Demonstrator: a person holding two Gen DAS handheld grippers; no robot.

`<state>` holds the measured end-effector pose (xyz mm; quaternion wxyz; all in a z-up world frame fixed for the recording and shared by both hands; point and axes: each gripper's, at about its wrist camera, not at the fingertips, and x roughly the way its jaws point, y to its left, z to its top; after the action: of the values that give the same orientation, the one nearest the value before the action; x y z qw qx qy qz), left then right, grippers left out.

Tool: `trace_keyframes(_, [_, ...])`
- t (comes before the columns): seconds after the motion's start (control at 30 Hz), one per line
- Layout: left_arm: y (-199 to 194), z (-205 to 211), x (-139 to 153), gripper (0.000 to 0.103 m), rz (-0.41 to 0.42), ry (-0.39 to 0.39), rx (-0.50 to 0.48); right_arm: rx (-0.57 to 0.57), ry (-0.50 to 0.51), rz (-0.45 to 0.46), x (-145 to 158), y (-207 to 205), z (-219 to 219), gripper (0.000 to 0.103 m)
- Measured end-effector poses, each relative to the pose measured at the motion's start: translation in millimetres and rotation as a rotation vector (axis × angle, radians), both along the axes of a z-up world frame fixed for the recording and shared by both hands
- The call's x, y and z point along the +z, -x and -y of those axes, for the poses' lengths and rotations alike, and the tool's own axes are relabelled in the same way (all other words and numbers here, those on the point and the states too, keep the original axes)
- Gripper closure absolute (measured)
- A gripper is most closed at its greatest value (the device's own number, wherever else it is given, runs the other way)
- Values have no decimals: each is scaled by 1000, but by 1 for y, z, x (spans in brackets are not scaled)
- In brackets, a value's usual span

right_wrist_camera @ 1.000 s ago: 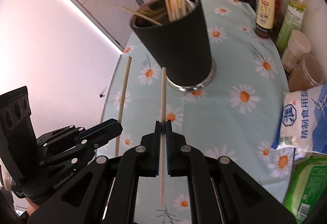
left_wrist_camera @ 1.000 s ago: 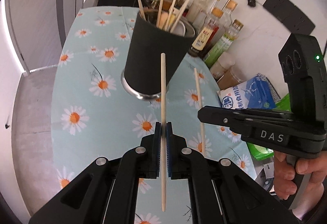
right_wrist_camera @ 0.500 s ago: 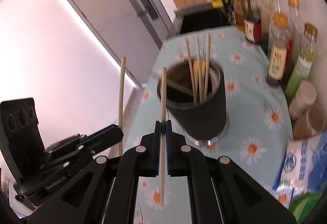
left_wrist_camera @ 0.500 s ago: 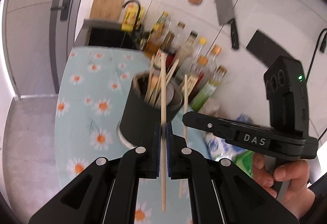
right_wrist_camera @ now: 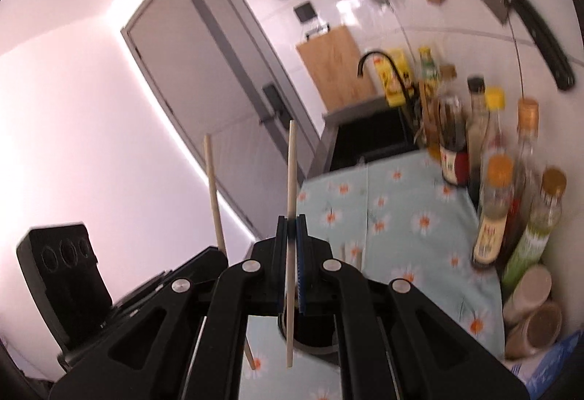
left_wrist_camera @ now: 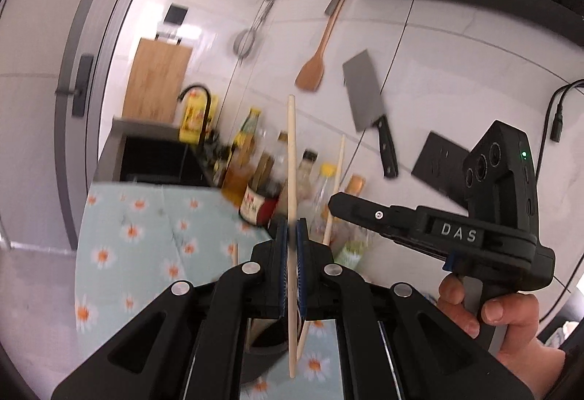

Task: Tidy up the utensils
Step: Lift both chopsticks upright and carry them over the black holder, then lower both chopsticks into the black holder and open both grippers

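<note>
Below my two claws lies the table [right_wrist_camera: 419, 217] with the flowered cloth, and at its far side, ahead and to the right of my right claw, stands a row of bottles [right_wrist_camera: 492, 217] against the wall. Just under the claws, mostly hidden by their black frames, I see the dark holder [right_wrist_camera: 314, 330] with a metal ring at its foot; I judge this is where the sticks must go

My left claw [left_wrist_camera: 291, 239] is closed tight on one chopstick [left_wrist_camera: 291, 159], which stands nearly upright between the blue pads. My right claw [right_wrist_camera: 291, 235] is closed in the same way on the other chopstick [right_wrist_camera: 291, 166]. In each view the other claw is seen beside, with its stick pointing up; my hand [left_wrist_camera: 492, 323] grips the handle of the right one

About how these sticks behave: I think they are very light, thin and stiff, of pale wood, and they will not bend or break under this grip. But they are round and smooth, so they can turn or slide down between the pads. Each is pinched somewhat below its middle, with the longer part above and a short end below the pads. This seems a good place, because the short lower end is easy to aim into the holder, while a grip near the tip would let the stick swing
</note>
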<state>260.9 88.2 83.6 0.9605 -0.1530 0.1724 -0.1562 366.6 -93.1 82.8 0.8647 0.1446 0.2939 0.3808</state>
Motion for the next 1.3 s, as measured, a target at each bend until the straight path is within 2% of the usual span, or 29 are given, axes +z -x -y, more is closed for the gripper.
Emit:
trace_keyframes(0.23, [-27,-10,-5,99,42,16,24,-46,-7,56,3,-24,1,97])
trace_keyframes(0.57, [-43,-14,-45,99,19,48,43,-60,20,95,-34,-23,-13,97])
trace_keyframes(0.8, [-40,-7,-70,99,5,26,48,-83,82,143,-63,-9,-19,97])
trace_keyframes(1.07, [-31,0,-91,99,-44,8,38,-58,110,96,-83,-2,-24,97])
trace_keyframes(1.1, [-28,0,-93,99,-49,8,40,-56,107,90,-84,0,-23,96])
trace_keyframes(1.2, [-21,-2,-94,98,-60,14,46,-48,96,80,-81,5,-20,78])
trace_keyframes(1.3, [-15,-2,-93,98,-68,9,45,-53,86,78,-78,10,-17,77])
